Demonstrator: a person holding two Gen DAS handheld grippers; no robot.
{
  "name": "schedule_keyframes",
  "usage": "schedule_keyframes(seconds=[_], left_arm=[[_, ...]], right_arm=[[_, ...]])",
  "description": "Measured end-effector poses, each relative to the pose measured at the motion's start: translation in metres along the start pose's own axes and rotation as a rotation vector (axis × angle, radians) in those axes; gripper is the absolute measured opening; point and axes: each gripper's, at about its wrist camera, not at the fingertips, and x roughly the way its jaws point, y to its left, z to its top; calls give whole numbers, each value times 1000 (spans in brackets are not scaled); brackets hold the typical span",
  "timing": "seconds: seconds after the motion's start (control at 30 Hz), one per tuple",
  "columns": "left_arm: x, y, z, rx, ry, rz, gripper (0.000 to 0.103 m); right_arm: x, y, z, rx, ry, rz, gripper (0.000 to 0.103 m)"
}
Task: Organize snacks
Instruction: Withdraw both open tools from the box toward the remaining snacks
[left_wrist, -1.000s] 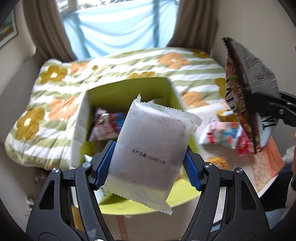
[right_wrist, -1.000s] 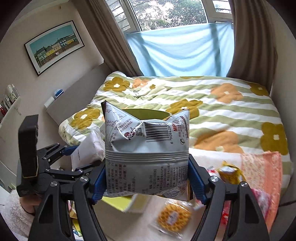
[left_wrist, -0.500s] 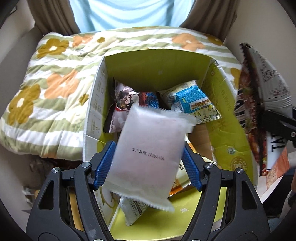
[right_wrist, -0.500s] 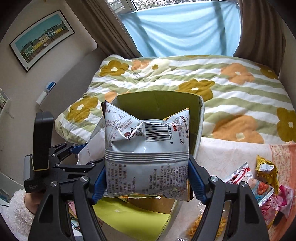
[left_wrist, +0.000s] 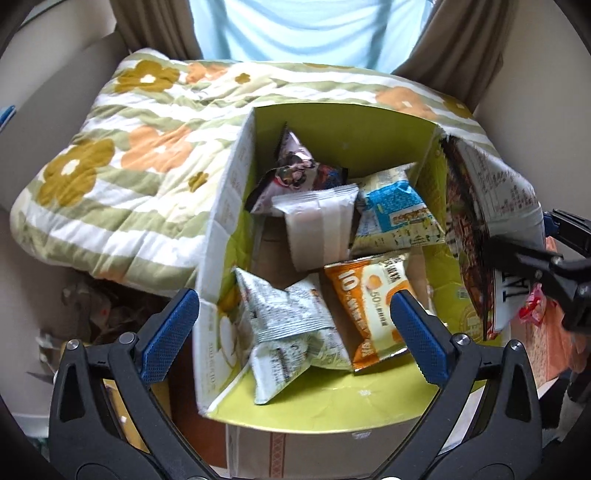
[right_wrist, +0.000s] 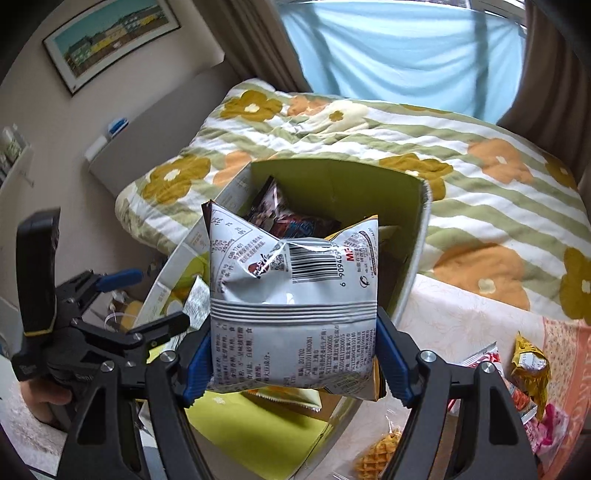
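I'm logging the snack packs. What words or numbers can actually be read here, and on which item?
"10" and "50%": orange packet in the green box.
"6 909409": barcode on the grey bag.
"TA": that same bag's front, cut off.
All other print: too small or blurred.

A home bedroom, bed with a flowered, green-striped quilt (right_wrist: 461, 155), brown curtains (right_wrist: 550, 62) around a window hung with pale blue cloth (right_wrist: 406, 48), framed picture (right_wrist: 110, 33) on the wall
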Motion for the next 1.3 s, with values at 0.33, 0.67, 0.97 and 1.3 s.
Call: schedule_keyframes(seconds=[0.33, 0.67, 0.97, 1.3], left_arm=[[-31, 24, -13, -52, -58, 45, 103], [-47, 22, -28, -49, -94, 2, 103], [-61, -7, -24, 60, -142, -106, 103], [-78, -70, -20, 157, -189, -187, 103]], right_arm=[[-1, 18, -25, -85, -29, -19, 103], [-26, 24, -47, -5, -57, -66, 103], [-67, 19, -78, 119, -141, -145, 103], [-130, -28, -123, 262, -199, -289, 103]])
